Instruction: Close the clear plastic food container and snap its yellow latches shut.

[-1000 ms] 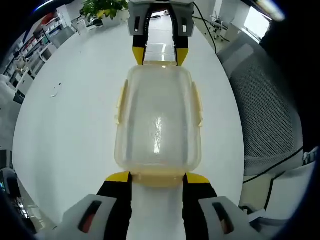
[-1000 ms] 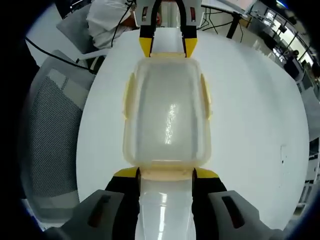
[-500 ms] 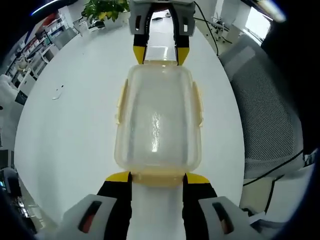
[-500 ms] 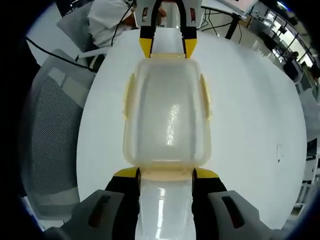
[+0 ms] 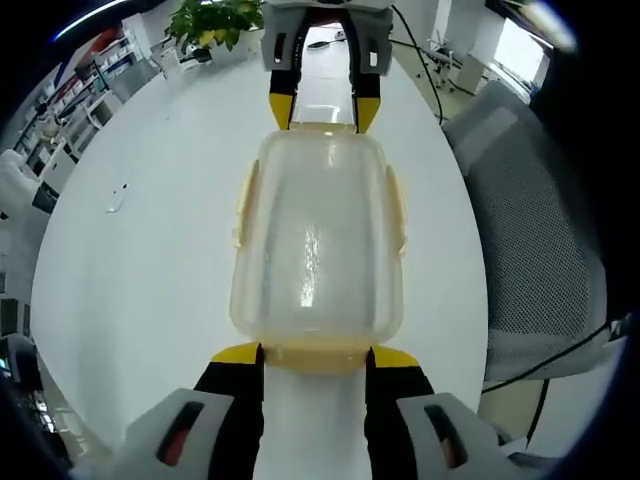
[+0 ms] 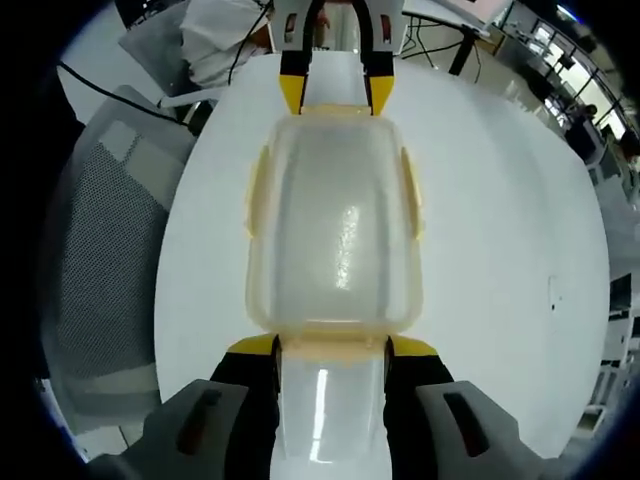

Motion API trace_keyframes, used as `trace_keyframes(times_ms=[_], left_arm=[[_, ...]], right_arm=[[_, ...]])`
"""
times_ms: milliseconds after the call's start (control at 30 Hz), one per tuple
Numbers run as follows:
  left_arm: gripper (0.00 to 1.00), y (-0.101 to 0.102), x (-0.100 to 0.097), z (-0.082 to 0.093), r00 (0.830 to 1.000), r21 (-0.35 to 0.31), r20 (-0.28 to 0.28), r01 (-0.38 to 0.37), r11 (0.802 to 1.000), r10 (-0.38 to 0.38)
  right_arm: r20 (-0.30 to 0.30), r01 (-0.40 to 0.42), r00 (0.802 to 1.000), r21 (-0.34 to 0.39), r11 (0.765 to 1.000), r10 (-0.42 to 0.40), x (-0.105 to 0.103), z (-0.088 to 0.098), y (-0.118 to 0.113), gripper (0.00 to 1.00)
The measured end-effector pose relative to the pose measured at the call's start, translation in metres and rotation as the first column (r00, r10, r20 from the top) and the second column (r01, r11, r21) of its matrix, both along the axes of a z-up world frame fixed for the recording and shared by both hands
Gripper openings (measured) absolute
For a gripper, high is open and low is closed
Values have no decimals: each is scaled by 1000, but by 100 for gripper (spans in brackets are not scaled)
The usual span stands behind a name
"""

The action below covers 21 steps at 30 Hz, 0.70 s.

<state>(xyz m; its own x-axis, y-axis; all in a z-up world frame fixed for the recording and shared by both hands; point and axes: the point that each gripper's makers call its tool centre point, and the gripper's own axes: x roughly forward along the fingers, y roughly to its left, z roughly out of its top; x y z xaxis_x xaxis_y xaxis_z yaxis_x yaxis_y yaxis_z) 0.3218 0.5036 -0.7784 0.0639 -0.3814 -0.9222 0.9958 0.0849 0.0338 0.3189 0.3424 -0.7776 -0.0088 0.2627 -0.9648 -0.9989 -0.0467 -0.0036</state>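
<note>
- The clear rectangular plastic food container with pale yellow side latches (image 5: 317, 237) lies on the round white table (image 5: 150, 250), lid on, at the middle of the left gripper view.
- The left gripper (image 5: 315, 352), black with yellow tips, rises from 6 o'clock; its jaws stand wide apart, one at each corner of the container's near short end, tips touching or just beside the rim. Whether they press on it I cannot tell.
- At 12 o'clock in that view the right gripper (image 5: 320, 110) meets the far short end the same way, jaws spread to the end's width.
- In the right gripper view the container (image 6: 335, 225) again sits centred, the right gripper (image 6: 331, 347) at 6 o'clock and the left gripper (image 6: 336, 93) at 12 o'clock.
- The long-side yellow latches (image 6: 410, 190) lie close against the walls; whether they are snapped I cannot tell.
- A grey mesh office chair (image 5: 530, 230) stands at 3 o'clock in the left gripper view.
- A green potted plant (image 5: 205, 20) is at 11 o'clock.
</note>
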Motion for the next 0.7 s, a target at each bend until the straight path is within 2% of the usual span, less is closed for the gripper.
trace_keyframes(times_ms=[300,700], left_arm=[[33,-15,0,5,1000,4,-2,-22,1000,22],[33,-47,-8,6,999,12,-6,-45,999,45]], right_arm=[[-13,-19,1000,18,1000,20,1,-1,-16,37],[-19,-34,999,26,999,35,-4,0,-46,37]])
